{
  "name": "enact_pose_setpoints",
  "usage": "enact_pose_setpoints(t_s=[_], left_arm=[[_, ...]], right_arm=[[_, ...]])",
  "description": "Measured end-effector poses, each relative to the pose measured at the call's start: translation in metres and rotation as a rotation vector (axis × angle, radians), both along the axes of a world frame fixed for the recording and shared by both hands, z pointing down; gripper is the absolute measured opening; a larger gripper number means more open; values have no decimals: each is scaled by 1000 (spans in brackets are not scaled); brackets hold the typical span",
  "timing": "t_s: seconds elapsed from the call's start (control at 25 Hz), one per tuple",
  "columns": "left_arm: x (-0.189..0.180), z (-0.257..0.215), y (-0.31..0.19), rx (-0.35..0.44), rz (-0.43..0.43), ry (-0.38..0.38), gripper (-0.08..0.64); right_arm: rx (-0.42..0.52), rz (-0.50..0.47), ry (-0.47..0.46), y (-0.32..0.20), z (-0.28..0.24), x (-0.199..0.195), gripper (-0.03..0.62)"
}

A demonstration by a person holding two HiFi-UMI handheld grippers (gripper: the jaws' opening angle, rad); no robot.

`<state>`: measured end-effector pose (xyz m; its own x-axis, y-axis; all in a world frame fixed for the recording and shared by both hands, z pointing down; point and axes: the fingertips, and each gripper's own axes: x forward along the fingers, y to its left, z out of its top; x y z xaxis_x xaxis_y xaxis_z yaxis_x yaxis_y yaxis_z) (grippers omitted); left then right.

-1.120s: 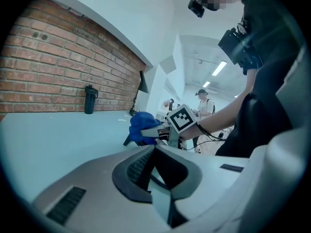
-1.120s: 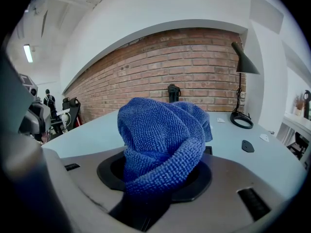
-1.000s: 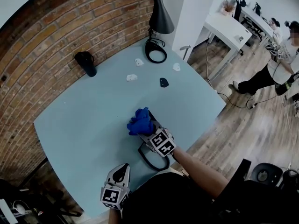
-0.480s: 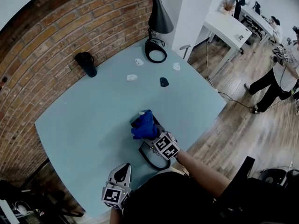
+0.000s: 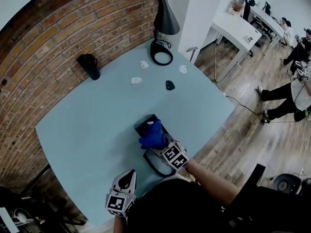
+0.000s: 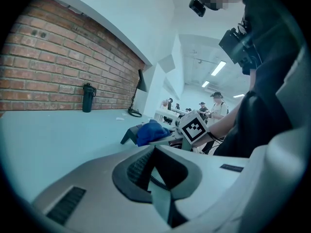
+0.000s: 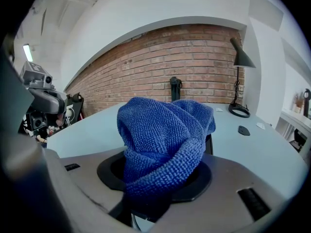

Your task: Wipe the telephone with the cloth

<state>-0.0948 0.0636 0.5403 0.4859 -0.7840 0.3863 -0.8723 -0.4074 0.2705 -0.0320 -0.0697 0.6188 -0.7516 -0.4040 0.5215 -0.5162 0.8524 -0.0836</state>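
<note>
Nearest, the left tool [image 5: 127,177] hangs at the worktop's [image 5: 87,130] near edge, jaws together on nothing, probably parked because wiping needs only one. Just beyond, the right tool [image 5: 162,143] clamps the one blue cloth [image 5: 152,134], bunched into a pad and pressed on the single dark telephone [image 5: 143,125] near the worktop's right side, seemingly to give the wipe some bite. Farther off lie three small white bits [image 5: 136,80] and one dark piece [image 5: 169,85], then one bottle [image 5: 90,66] and one lamp [image 5: 164,18] by the brick wall [image 5: 58,38].

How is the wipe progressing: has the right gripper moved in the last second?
Yes. The right gripper, shut on the blue cloth, has slid toward the person, away from the black bottle.
</note>
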Motion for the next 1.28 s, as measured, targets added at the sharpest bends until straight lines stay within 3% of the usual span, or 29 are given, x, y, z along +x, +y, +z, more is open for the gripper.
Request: enact_pose_setpoints(t_s=[1.28], left_arm=[[2, 7, 3, -23, 14, 25, 0]], right_arm=[[-88, -43, 94, 51, 35, 39, 206]])
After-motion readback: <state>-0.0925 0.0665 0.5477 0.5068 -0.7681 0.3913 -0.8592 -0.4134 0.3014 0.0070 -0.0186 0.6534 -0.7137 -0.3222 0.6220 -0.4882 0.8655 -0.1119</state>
